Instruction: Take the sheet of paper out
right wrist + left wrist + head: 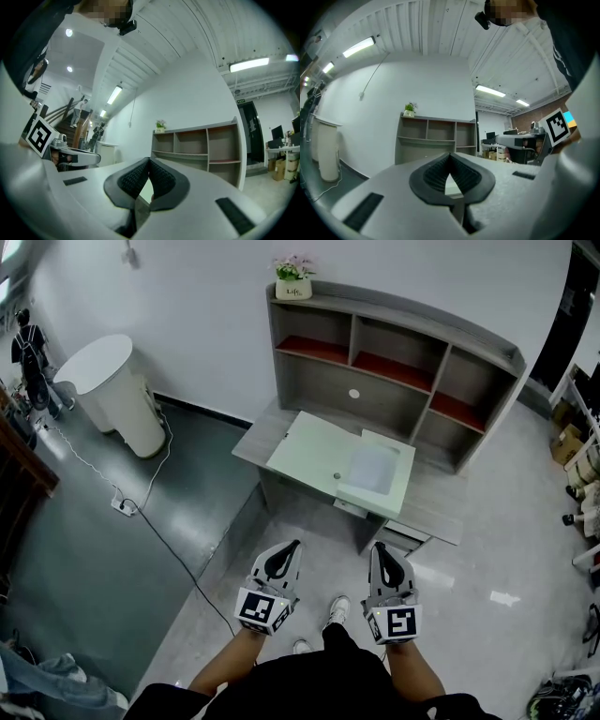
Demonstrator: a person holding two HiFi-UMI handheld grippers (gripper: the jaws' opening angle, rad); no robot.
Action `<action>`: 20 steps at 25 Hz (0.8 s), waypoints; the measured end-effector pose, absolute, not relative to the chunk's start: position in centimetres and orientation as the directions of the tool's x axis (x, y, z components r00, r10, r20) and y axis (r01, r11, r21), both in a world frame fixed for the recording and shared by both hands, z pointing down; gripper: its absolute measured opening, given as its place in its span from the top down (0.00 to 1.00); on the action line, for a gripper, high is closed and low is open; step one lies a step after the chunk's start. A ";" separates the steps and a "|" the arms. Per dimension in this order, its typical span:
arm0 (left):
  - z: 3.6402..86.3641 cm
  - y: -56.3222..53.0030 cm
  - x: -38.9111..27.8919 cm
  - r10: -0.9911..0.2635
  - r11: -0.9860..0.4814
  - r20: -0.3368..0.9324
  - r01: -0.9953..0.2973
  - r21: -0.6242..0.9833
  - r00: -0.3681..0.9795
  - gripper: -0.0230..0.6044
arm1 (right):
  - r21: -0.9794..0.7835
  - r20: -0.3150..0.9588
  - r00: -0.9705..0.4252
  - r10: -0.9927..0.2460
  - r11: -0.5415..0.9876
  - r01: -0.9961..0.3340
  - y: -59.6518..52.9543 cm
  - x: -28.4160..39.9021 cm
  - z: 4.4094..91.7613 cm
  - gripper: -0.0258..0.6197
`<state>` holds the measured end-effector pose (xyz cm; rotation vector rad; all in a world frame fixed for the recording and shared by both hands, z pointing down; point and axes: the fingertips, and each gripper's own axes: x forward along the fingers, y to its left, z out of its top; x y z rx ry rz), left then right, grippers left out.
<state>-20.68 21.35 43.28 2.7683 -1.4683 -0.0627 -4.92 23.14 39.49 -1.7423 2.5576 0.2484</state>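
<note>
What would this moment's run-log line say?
left gripper: shut, empty | right gripper: shut, empty | sheet: on desk, untouched | grippers short of desk

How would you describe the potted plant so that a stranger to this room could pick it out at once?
Against the white wall stands a grey desk with a grey shelf unit on it. At the left end of the unit's top board, as the head view shows it, sits the potted plant: a small white pot with pink flowers, the only thing on top.
</note>
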 end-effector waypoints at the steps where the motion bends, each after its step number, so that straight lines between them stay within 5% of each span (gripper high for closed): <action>1: 43.2 20.6 -20.5 -0.826 -0.563 -0.028 -0.826 0.019 0.563 0.95 | 0.109 -0.121 -0.371 -0.921 0.360 -0.927 22.4 -4.8 39.4 0.93; 20: 44.2 6.0 -12.1 -0.786 -0.617 0.038 -0.787 0.001 0.617 0.95 | 0.054 -0.082 -0.337 -0.938 0.334 -0.941 8.9 2.8 40.7 0.93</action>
